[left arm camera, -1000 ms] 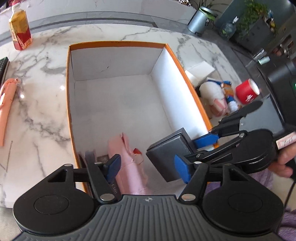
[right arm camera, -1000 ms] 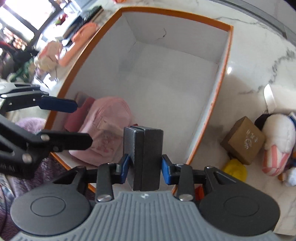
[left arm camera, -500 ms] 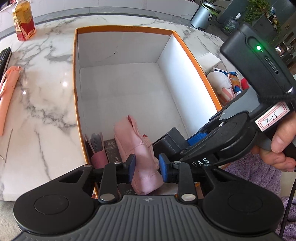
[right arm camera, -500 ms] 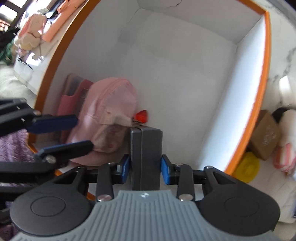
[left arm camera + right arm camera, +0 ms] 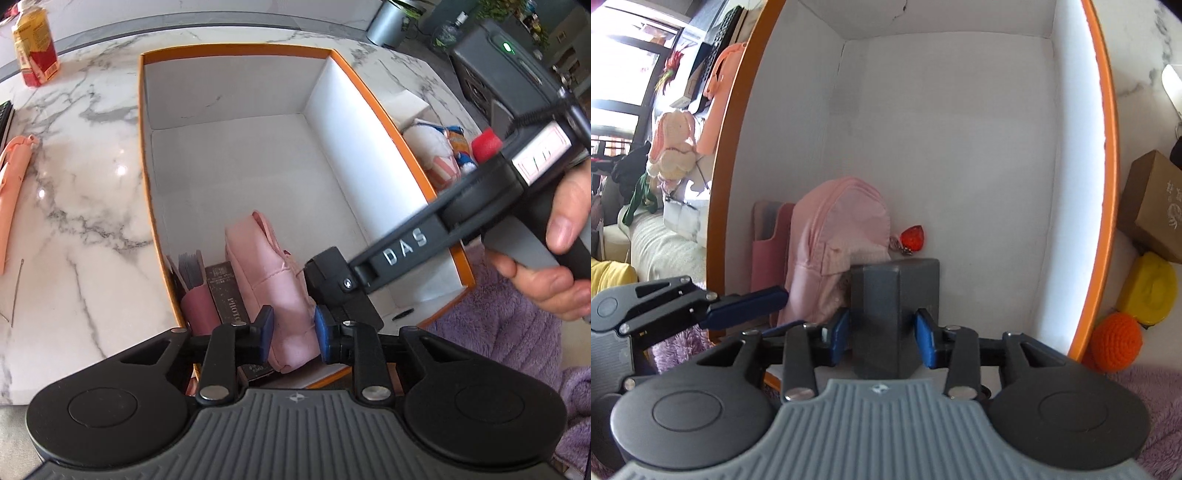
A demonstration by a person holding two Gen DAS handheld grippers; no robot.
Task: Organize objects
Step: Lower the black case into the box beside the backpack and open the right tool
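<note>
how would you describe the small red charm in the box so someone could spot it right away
Start at the large orange-rimmed white box on the marble table. Near its front stands a soft pink fabric pouch beside a dark grey rectangular case. The glossy red strawberry-shaped charm dangles off the pouch, the only shiny red thing inside.

The orange-rimmed box [image 5: 236, 50] sits open on the marble surface [image 5: 85, 206], white inside and mostly bare. Along its near wall stands a row of things — a dusty-pink sleeve [image 5: 197, 308] with grey cards poking out, a dark slim carton [image 5: 225, 291] upright beside it, then the pink pouch [image 5: 273, 284] on its edge with a red strawberry charm [image 5: 913, 238] dangling at its far side. Just beside the pouch stands the dark grey case [image 5: 886, 306] — upright, on the box floor.
</note>
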